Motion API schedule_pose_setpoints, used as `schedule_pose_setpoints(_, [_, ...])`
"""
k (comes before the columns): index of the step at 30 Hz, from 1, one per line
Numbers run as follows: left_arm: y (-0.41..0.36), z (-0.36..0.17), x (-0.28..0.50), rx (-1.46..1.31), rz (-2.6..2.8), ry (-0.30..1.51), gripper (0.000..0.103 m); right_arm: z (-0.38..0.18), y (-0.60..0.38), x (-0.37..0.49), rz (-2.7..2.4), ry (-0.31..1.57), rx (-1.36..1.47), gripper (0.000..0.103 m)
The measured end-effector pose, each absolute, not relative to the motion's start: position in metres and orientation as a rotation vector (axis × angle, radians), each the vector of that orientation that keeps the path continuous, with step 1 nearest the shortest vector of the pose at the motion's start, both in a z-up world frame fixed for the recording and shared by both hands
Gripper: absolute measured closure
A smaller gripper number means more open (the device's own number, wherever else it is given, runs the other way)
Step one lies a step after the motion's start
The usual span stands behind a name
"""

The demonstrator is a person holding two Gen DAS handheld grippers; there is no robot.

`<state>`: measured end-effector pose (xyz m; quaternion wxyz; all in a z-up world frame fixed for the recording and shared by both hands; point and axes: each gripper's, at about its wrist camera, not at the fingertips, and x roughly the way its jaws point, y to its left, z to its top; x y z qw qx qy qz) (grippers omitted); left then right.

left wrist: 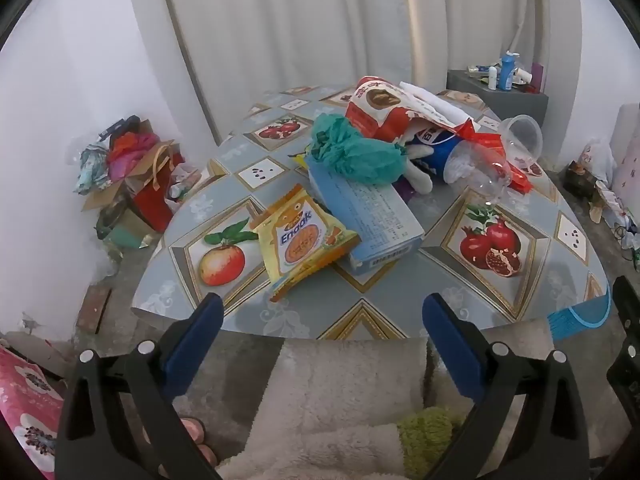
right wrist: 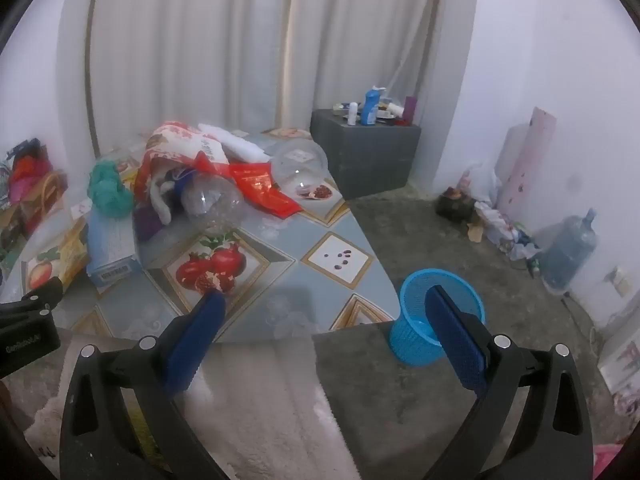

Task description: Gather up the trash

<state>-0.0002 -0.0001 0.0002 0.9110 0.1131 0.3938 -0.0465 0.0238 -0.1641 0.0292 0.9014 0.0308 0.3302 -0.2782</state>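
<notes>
Trash lies heaped on a low table [left wrist: 400,312] with a fruit-print cloth. Nearest is a yellow snack packet [left wrist: 300,236], then a light blue box [left wrist: 372,216], a teal crumpled bag [left wrist: 356,152], a red and white bag [left wrist: 384,112] and clear plastic cups [left wrist: 520,136]. My left gripper [left wrist: 320,320] is open and empty, short of the table's near edge, in front of the yellow packet. My right gripper [right wrist: 320,320] is open and empty at the table's near right corner [right wrist: 360,300]. A blue mesh bin [right wrist: 436,316] stands on the floor beside that corner, behind the right fingertip.
A grey box [right wrist: 368,156] with bottles stands behind the table. Boxes and bags [left wrist: 132,176] pile up by the left wall. A water jug [right wrist: 568,248] and clutter line the right wall. A pale rug [right wrist: 260,400] lies below me.
</notes>
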Motion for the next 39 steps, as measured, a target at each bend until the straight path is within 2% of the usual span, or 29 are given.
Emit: schedule_pose_setpoints(39, [-0.0045,-0.0058,-0.0024,0.227,-0.127,0.829,0.005,0.0279,-0.1636,0.0234,-0.581,0.685,0.057,0.008])
